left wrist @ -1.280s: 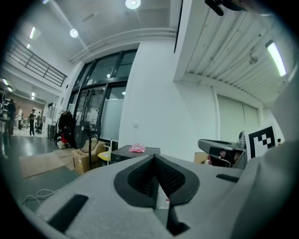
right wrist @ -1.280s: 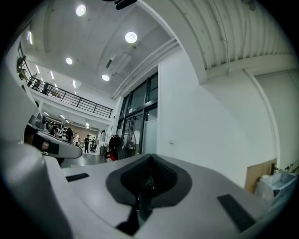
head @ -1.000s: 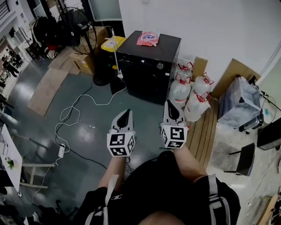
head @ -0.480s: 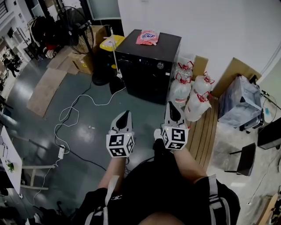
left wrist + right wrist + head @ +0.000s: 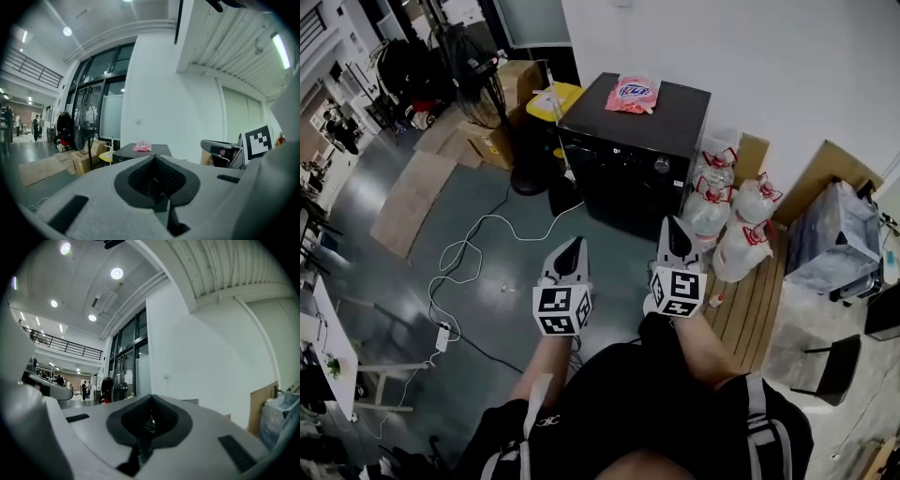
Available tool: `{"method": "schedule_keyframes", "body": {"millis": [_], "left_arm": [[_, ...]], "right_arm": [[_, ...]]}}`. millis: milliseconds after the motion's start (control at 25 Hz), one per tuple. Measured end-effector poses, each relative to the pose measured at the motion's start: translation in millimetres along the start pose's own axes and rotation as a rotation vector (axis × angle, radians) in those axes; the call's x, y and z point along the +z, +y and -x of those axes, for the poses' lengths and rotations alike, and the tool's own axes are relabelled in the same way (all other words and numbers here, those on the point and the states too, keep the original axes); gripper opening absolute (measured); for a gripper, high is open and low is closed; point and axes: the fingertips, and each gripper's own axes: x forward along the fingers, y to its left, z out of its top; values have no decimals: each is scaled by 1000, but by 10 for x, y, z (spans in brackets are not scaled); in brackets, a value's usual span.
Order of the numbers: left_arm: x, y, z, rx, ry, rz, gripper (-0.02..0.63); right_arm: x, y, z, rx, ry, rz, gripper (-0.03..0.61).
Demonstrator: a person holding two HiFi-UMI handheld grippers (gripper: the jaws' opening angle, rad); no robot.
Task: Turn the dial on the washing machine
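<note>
**Dial out of reach, both grippers closed**

Dial (image 5: 662, 165), a small round silver knob, sits high on the front panel of the black washing machine (image 5: 623, 183), right of centre in the upper middle of the head view. A pink packet (image 5: 635, 94) lies on the machine's lid. Tied plastic bags (image 5: 733, 225) stand just beside its right side on wooden boards (image 5: 752, 302), and a white cable (image 5: 473, 251) trails over the floor at centre left.

The left gripper (image 5: 571, 246) and the right gripper (image 5: 675, 228) are held side by side in the lower middle of the frame, both well apart from the machine. Each gripper's own view shows its jaws pressed together with nothing between them.

The step in hand looks to be the approach, with the turn itself not yet begun. The right gripper lines up more nearly with the dial and seems the better choice. To do it well, the gripper should probably reach the panel squarely, pointing straight at the knob's face. Its jaws should be spread before contact, then closed evenly on opposite sides of the rim. The turn should come from rolling the wrist about the knob's own axis, since a skewed grip on so small a knob could slip off. The bags close by on the right leave little room on that side.
</note>
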Motion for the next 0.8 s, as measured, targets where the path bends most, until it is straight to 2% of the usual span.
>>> {"method": "schedule_keyframes", "body": {"millis": [520,800], "left_arm": [[475,295,-1984,28,13,20,3],[660,348,-2693,14,12,31,3]], "right_arm": [[-15,-736,-1956,52,30,4,8],[-24,-1020,-2576,53,46,12,8]]}}
